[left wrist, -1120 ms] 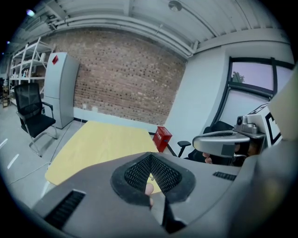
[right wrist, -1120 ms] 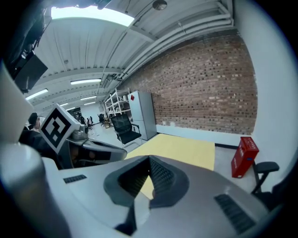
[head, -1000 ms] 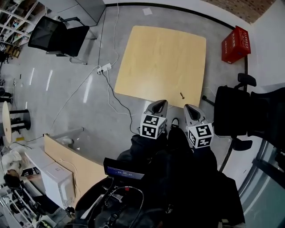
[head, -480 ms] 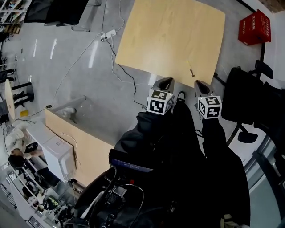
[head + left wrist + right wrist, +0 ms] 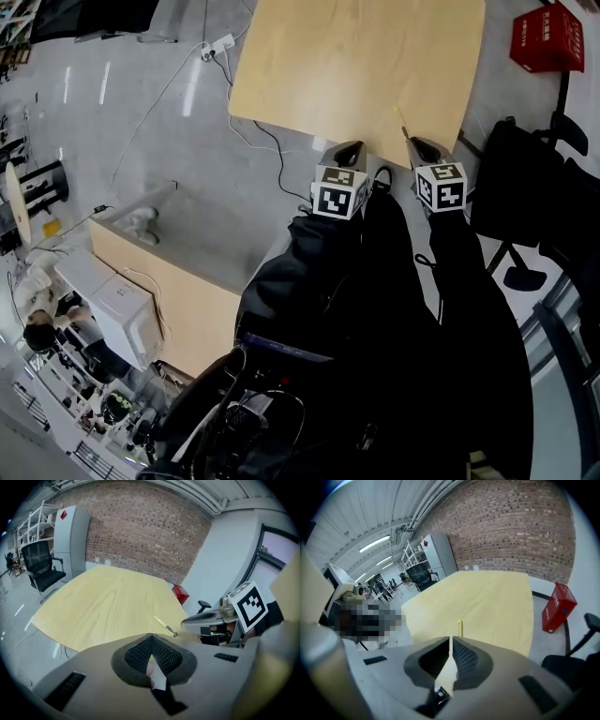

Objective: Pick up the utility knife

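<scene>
The utility knife [image 5: 404, 125] is slim and yellow with a dark tip. It lies near the front right edge of the pale wooden table [image 5: 347, 66]. Both grippers hover at that edge. My left gripper [image 5: 351, 146] is shut and empty, left of the knife. My right gripper [image 5: 419, 142] is shut too, its tip just short of the knife. In the left gripper view the knife [image 5: 165, 626] lies beyond the closed pads [image 5: 140, 656], with the right gripper [image 5: 204, 620] beside it. The right gripper view shows the knife [image 5: 460, 626] straight ahead on the table [image 5: 492, 597].
A red crate [image 5: 547, 37] stands on the floor past the table's right corner. A black office chair [image 5: 525, 187] is close on my right. A power strip and cables [image 5: 220, 45] lie on the grey floor at left. A wooden desk [image 5: 169, 291] stands at lower left.
Both grippers and the view have moved forward to the table's near edge. The knife now lies right in front of the right gripper. Both stay shut.
</scene>
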`<state>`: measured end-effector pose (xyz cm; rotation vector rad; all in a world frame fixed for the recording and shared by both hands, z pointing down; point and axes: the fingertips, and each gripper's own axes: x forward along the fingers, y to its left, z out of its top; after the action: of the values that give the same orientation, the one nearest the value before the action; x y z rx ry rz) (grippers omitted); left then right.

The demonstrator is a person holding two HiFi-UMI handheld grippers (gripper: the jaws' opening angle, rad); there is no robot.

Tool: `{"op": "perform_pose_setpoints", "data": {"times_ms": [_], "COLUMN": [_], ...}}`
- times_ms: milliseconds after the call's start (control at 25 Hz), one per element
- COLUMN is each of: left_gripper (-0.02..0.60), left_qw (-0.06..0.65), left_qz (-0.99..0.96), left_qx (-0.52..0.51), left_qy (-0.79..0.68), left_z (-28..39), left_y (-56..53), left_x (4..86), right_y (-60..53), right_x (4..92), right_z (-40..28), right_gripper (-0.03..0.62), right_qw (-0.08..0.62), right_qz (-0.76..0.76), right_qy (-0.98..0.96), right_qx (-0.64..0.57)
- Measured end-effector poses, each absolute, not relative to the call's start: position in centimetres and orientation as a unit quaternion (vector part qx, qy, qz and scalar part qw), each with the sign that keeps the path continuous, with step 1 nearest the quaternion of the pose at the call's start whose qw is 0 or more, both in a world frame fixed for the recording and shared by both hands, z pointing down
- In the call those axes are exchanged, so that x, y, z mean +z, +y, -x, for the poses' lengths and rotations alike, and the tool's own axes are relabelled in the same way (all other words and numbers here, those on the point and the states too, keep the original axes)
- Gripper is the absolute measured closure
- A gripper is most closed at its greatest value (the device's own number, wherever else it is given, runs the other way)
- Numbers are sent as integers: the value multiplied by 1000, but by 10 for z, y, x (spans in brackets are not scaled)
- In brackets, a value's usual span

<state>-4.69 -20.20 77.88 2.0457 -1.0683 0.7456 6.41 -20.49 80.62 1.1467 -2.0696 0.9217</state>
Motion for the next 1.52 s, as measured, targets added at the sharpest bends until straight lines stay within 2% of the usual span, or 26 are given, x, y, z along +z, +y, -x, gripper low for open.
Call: {"op": "perform_pose_setpoints", "data": {"times_ms": [440, 760, 1160, 1520], "left_gripper": [581, 581, 581, 581], "left_qw": [368, 375, 378, 360], "left_qz": [-780, -775, -774, -785], "left_qx": [298, 298, 296, 278], "left_qy": [-410, -413, -413, -421], "left_z": [47, 52, 51, 52], "left_y": [-202, -204, -199, -208], "left_x": [794, 797, 799, 776], "right_y": [-221, -222, -223, -224], "right_x": [840, 857, 858, 814], "right_z": [-67, -64, -62, -64], "right_gripper": [533, 528, 530, 530], "right_qw": [322, 354, 393, 356], "right_qz": [-418, -409, -424, -454], "right_qy": [-768, -751, -747, -761], "right_qx": [363, 378, 328, 297]}}
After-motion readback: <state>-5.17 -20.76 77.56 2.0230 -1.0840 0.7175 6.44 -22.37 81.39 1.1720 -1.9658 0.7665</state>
